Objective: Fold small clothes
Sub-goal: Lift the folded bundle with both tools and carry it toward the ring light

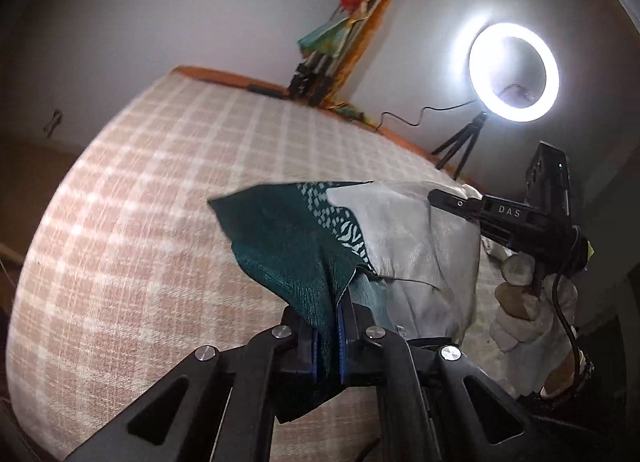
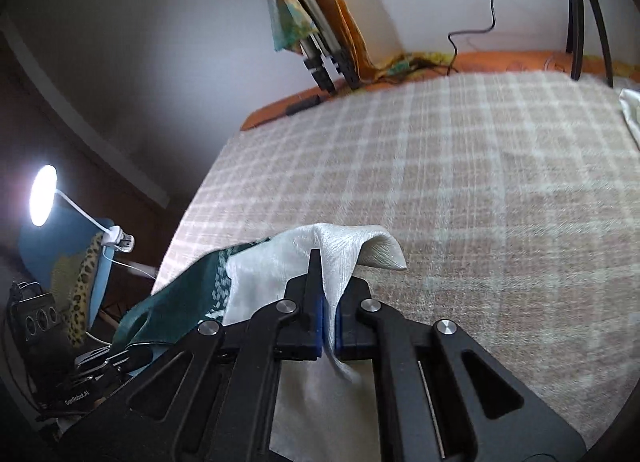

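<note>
Over the bed [image 2: 500, 182], the left hand-held gripper [image 1: 328, 326] pinches the cloth [image 1: 400, 238] at its green end, the right hand-held gripper [image 2: 329, 314] its white end; keeping both pinches firm and level should keep the fold square.

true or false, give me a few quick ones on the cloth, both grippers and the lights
1. The left gripper is shut on the cloth's green part. True.
2. The right gripper is open and empty. False: it is shut on the cloth's white part.
3. The cloth lies flat on the checked bedspread. False: both held edges are lifted.
4. A ring light glows on a small tripod. True.
5. The cloth is red. False: it is green and white.
</note>
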Motion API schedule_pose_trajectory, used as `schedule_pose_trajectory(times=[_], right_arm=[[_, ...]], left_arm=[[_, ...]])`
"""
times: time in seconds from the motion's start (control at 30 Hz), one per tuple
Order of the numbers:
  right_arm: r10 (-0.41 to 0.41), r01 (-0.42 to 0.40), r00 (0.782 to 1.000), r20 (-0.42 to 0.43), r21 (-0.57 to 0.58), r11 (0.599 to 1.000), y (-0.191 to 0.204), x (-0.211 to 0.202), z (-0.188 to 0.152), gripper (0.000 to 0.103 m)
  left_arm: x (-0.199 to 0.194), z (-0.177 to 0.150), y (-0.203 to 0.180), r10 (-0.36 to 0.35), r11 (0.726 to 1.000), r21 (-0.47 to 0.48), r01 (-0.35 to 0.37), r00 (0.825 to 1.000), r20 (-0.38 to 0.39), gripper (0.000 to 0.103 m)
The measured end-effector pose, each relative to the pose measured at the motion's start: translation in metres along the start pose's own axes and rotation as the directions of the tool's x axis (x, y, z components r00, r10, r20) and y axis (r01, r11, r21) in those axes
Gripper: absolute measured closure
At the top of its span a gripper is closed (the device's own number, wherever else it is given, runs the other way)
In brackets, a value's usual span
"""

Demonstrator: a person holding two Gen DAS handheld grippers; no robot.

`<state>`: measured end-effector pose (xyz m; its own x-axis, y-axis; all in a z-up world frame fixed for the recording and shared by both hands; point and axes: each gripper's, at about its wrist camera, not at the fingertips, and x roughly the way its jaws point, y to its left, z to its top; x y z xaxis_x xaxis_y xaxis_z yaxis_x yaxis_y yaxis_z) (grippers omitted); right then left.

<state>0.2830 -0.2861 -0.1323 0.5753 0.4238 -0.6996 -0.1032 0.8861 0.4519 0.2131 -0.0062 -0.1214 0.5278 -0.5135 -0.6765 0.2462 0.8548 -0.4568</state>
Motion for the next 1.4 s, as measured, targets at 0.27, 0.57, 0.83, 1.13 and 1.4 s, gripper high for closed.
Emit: schedule_pose_trajectory(times=[0.27, 0.57, 0.83, 1.13, 1.4], right_arm=[[-0.015, 0.018, 0.998, 0.064, -0.049, 0.999, 0.001, -0.055, 0.012, 0.099], [-0.102, 0.107, 0.985, 0.14, -0.027, 0.994, -0.057, -0.124, 0.027, 0.099], [-0.205, 0.204, 0.959, 0.195, 0.026, 0.979, -0.131, -0.182, 0.048, 0.099], [-0.309, 0.299, 0.916, 0.255, 0.078, 0.951, -0.213, -0.237, 0.081, 0.099], [-0.383, 0.36, 0.876, 0.294, 0.129, 0.924, -0.285, -0.266, 0.111, 0.099]], left_arm=[[0.001, 0.007, -0.047, -0.045, 0.996, 0.081, 0.043, 0.999, 0.019, 0.1], [0.048, 0.016, -0.122, -0.132, 0.975, 0.182, 0.125, 0.991, 0.026, 0.1], [0.108, 0.035, -0.204, -0.196, 0.949, 0.252, 0.191, 0.981, -0.005, 0.1], [0.178, 0.059, -0.298, -0.235, 0.911, 0.343, 0.228, 0.972, -0.021, 0.1], [0.238, 0.07, -0.369, -0.261, 0.881, 0.406, 0.244, 0.965, -0.013, 0.1]])
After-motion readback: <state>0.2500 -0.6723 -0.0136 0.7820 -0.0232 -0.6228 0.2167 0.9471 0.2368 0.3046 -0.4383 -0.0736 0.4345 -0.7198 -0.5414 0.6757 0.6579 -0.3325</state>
